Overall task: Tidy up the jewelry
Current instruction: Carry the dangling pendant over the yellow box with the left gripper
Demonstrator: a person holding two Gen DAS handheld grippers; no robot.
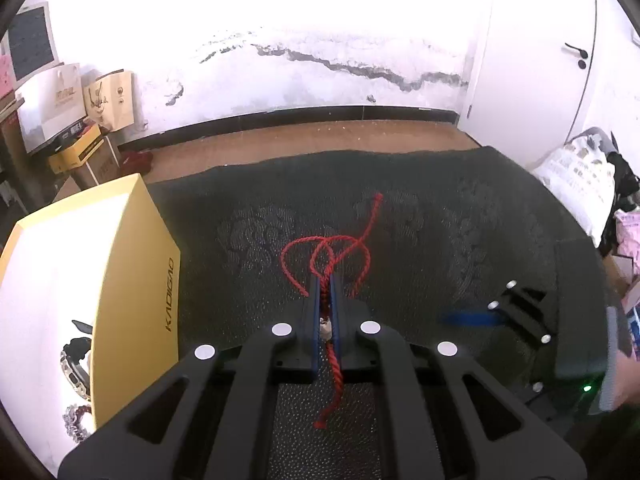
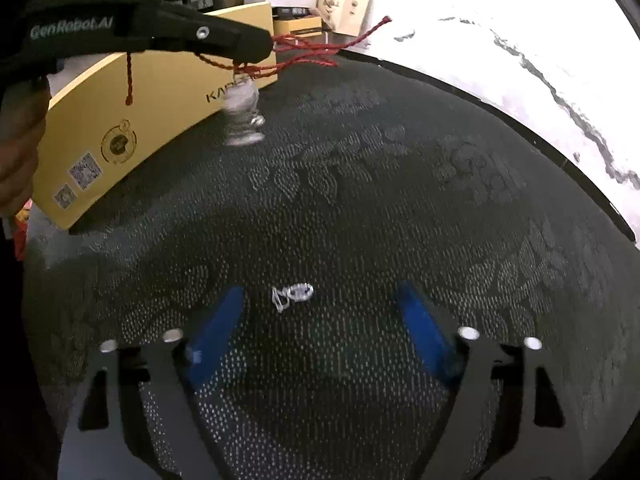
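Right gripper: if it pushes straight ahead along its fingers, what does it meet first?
Probably the small silver chain piece, lying on the dark cloth between the open right gripper fingers. Beyond it, only bare cloth; depth unclear.

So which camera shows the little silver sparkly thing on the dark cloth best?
The right wrist view. The small silver trinket lies in plain sight on the dark cloth, between the open fingers of the right hand-held gripper. The left wrist view does not show it.
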